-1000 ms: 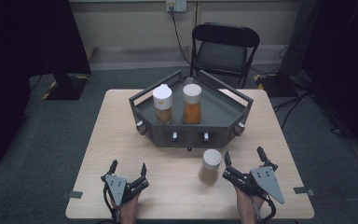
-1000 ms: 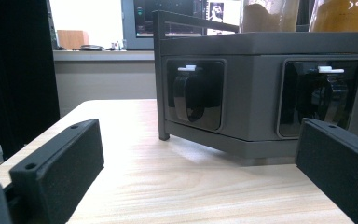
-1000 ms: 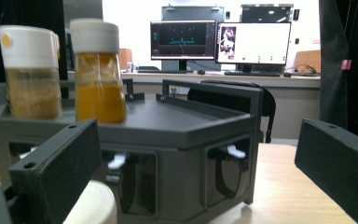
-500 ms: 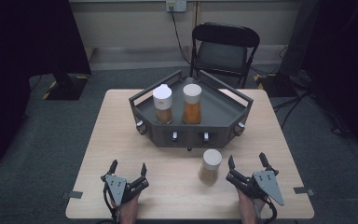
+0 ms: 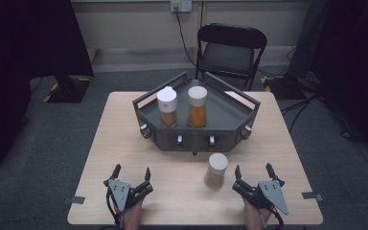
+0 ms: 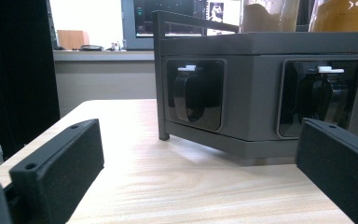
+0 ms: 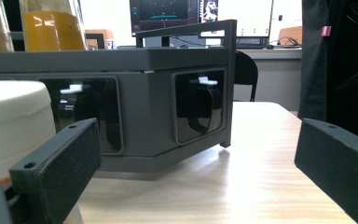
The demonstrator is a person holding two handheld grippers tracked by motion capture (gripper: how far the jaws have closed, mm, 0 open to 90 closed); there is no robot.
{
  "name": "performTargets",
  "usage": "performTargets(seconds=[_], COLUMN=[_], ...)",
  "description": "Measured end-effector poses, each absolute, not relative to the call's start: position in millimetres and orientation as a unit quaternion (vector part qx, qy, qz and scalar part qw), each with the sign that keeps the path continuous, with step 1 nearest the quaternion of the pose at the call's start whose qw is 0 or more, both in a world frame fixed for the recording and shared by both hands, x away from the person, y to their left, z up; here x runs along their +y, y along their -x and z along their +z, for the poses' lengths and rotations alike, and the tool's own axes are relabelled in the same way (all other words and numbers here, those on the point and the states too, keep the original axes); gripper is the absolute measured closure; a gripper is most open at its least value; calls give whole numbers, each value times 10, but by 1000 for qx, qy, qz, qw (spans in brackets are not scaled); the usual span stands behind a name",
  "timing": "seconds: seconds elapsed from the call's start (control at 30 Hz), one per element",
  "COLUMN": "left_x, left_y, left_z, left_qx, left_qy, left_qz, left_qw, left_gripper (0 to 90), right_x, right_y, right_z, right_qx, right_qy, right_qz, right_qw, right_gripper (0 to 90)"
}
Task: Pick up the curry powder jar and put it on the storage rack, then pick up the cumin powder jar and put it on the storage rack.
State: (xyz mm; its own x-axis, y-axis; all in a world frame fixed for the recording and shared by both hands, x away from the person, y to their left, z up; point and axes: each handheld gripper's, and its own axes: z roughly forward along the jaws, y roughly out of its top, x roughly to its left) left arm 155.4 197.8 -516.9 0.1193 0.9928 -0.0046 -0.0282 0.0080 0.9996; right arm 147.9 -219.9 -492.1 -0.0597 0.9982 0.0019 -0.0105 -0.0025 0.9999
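The wooden table (image 5: 124, 143) carries a dark angular tray (image 5: 230, 125) at its far middle, with two white-capped jars standing in it. Nearer me, a third white-capped jar (image 5: 216, 170) stands upright on the tabletop, just left of my right gripper (image 5: 252, 173), outside its spread, empty jaws. My left gripper (image 5: 132, 173) rests well apart from it, jaws likewise released.

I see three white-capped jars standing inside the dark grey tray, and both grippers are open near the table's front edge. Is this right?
Not quite: two white-capped jars stand inside the dark grey tray; the third jar stands on the wooden table beside the open right gripper, as the high view shows. The left gripper is open too.
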Motion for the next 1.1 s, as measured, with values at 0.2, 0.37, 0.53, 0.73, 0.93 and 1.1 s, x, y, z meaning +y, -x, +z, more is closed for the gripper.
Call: performTargets(seconds=[0.2,0.37,0.53,0.73,0.93,1.1], left_x=[1978,1977,1978,1977,1977,1977], left_y=[-1554,-1554,-1554,-1554,-1554,-1554], left_z=[-5169,-5169,-5169,-5169,-5169,-5168], left_qx=[464,464,464,464,464,464], left_qy=[-520,-520,-520,-520,-520,-520], left_qz=[475,475,475,475,475,475], left_qw=[538,538,538,538,537,537], left_gripper=[6,6,6,6,6,7], right_x=[-2193,-2191,-2189,-2183,-2182,-2187], right_y=[-1498,-1494,-1498,-1498,-1499,-1495], right_z=[-4996,-5054,-5045,-5052,-5057,-5045], right_qx=[514,512,511,512,512,514], right_qy=[-486,-494,-500,-499,-498,-497], right_qz=[508,504,500,498,499,499], right_qw=[491,490,489,490,490,490], right_gripper=[0,0,1,1,1,1])
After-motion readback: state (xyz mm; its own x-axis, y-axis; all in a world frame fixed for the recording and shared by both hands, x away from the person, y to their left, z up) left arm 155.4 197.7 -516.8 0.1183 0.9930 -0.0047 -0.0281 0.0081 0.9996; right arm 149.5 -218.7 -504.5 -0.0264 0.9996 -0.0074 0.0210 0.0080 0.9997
